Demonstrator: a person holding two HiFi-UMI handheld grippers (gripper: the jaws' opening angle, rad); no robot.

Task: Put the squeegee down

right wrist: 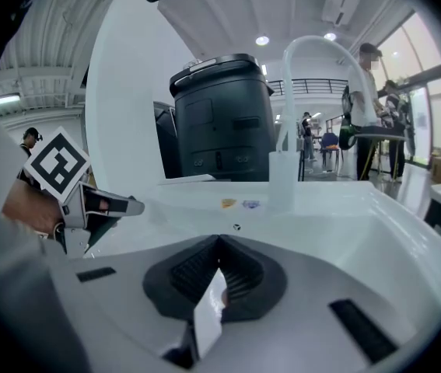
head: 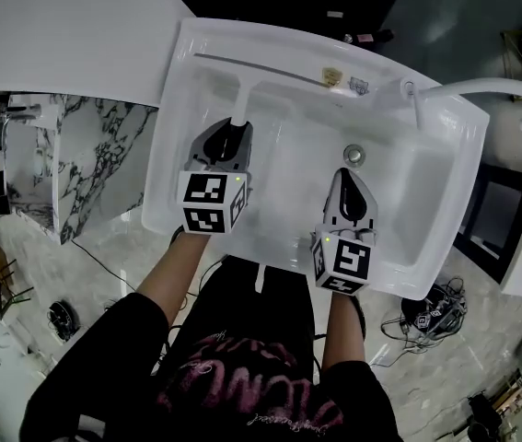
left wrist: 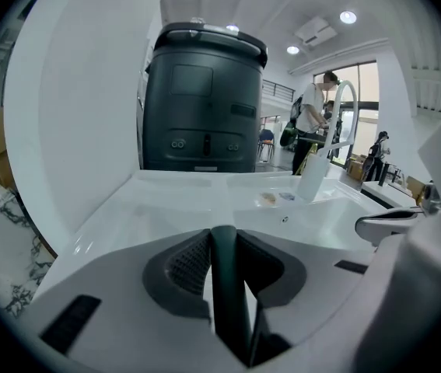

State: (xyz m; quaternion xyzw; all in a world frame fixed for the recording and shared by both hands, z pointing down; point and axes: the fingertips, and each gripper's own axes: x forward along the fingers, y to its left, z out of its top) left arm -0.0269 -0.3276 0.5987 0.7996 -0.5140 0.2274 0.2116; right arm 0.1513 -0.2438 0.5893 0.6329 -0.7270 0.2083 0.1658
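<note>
Head view: left tool (head: 231,138) was clamped on the dark grip of a white-necked squeegee with a long thin blade (head: 239,107). The blade ran along the back ledge of the white ceramic sink (head: 161,178). Couldn't tell if it touched the ledge. The grip end was hidden inside the tool. Right tool (head: 348,184) was closed over the basin near the round metal drain (head: 354,154). The curved white faucet (head: 481,87) was cut off at the right edge.

Left gripper view: pads pressed a dark upright bar, the squeegee (left wrist: 226,301) grip, in the left tool (left wrist: 222,243). Neck and blade didn't show. Big dark grey bin (left wrist: 201,99) behind the sink.

Right gripper view: right tool (right wrist: 218,247) had its pads together. A pale sliver sat in the seam, and what it was couldn't be made out. Left tool (right wrist: 131,205) was at the left edge, squeegee not visible there.
</note>
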